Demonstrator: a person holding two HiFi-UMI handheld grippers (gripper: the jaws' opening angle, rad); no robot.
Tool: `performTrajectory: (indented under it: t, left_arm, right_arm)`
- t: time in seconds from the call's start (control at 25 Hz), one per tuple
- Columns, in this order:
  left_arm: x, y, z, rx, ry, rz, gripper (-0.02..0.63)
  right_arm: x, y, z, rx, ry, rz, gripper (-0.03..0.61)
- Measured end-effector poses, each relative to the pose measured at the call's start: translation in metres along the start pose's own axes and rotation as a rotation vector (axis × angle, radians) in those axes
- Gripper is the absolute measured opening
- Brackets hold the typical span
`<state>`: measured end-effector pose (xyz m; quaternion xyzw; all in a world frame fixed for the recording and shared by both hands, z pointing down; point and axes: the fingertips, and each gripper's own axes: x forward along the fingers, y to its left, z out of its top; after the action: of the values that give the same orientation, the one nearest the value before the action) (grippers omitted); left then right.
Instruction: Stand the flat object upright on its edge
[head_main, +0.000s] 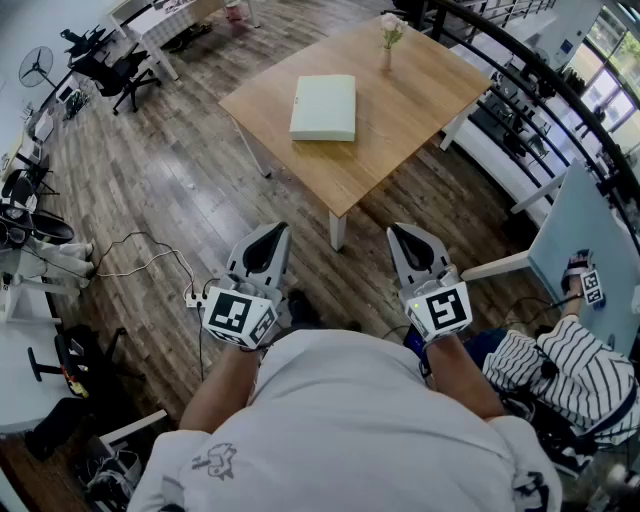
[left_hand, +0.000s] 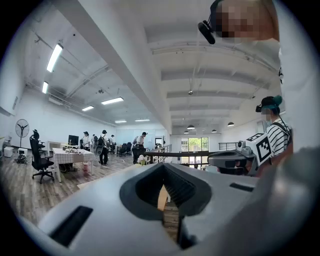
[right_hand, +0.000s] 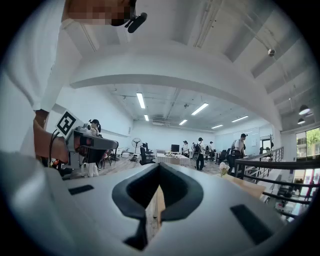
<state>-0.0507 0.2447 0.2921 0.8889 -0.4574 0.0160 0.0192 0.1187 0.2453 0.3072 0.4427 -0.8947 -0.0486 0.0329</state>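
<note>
Ahead of you a wooden table (head_main: 400, 120) stands on the plank floor (head_main: 150, 180), with a small vase (head_main: 387, 56) of flowers near its far corner. Far to your left are an office chair (head_main: 115, 68) and a fan (head_main: 37, 67). A dark railing (head_main: 540, 85) runs along your right, and a person in a striped shirt (head_main: 560, 365) is close beside you.
</note>
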Motion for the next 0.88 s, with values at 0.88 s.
performTrajectory:
  t: [0.88]
  left_arm:
    - [0.025, 0.072, -0.016, -0.014, -0.005, -0.015, 0.033]
  right_arm:
    - [0.072, -0.003, -0.014, -0.010, 0.032, -0.032, 0.018]
